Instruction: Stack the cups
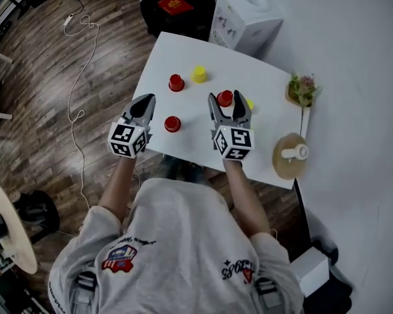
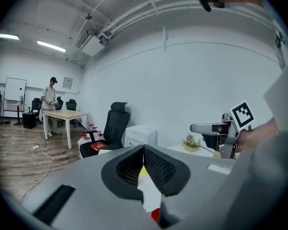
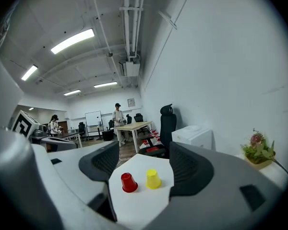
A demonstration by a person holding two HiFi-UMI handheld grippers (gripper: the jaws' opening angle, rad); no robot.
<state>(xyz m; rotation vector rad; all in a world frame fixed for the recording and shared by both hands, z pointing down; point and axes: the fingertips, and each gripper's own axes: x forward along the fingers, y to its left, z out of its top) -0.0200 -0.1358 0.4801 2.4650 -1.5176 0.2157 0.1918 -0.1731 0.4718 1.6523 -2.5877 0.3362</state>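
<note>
Several small upside-down cups stand on the white table (image 1: 183, 51). At the far side are a red cup (image 1: 176, 82) and a yellow cup (image 1: 199, 74). Another red cup (image 1: 172, 123) sits near the front edge, just right of my left gripper (image 1: 146, 102), which is shut and empty. My right gripper (image 1: 228, 102) is open, and a third red cup (image 1: 225, 97) shows between its fingers, with a yellow cup (image 1: 249, 103) half hidden behind the right one. The right gripper view frames the far red cup (image 3: 128, 182) and yellow cup (image 3: 153, 178) between the open right gripper (image 3: 144, 153). In its own view the left gripper (image 2: 144, 148) has its tips touching.
A flower pot (image 1: 302, 89) and a round wooden board (image 1: 288, 156) with a white piece occupy the table's right edge. Beyond the far edge stand a white appliance (image 1: 245, 17) and a black chair (image 1: 173, 5). A cable (image 1: 75, 90) trails over the wooden floor at left.
</note>
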